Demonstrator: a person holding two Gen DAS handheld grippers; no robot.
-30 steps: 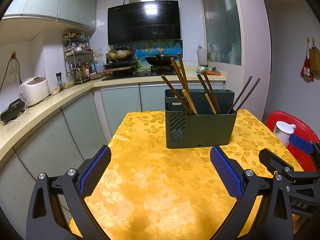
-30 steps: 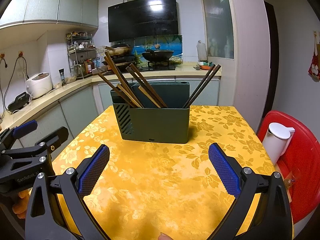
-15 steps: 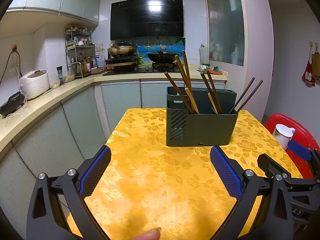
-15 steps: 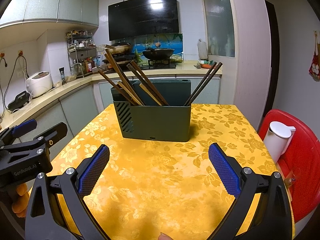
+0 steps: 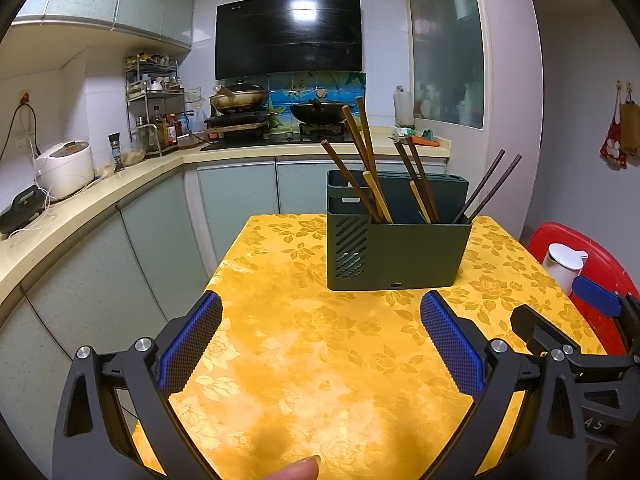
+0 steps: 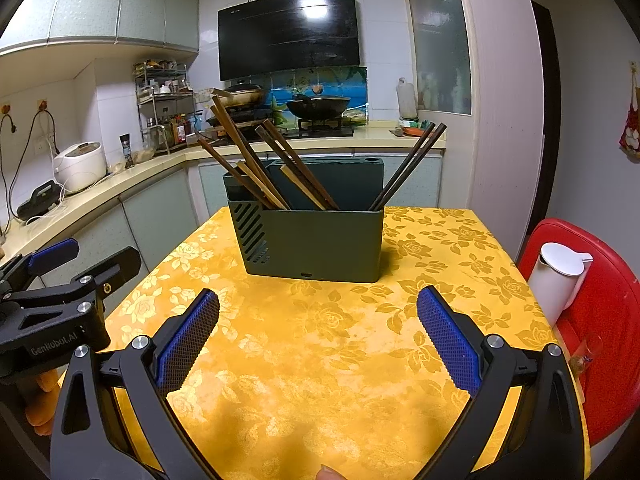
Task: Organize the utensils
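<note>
The left tool and right tool hover with blue-padded jaws spread wide and empty above the surface in its yellow floral cloth. Ahead of both, nearer the far edge, stands the dark green rectangular plastic utensil holder, long brown wooden chopsticks leaning in its left and middle sections, a darker pair at its right end. With no loose utensil visible on the cloth, the sorting looks essentially finished.
</note>
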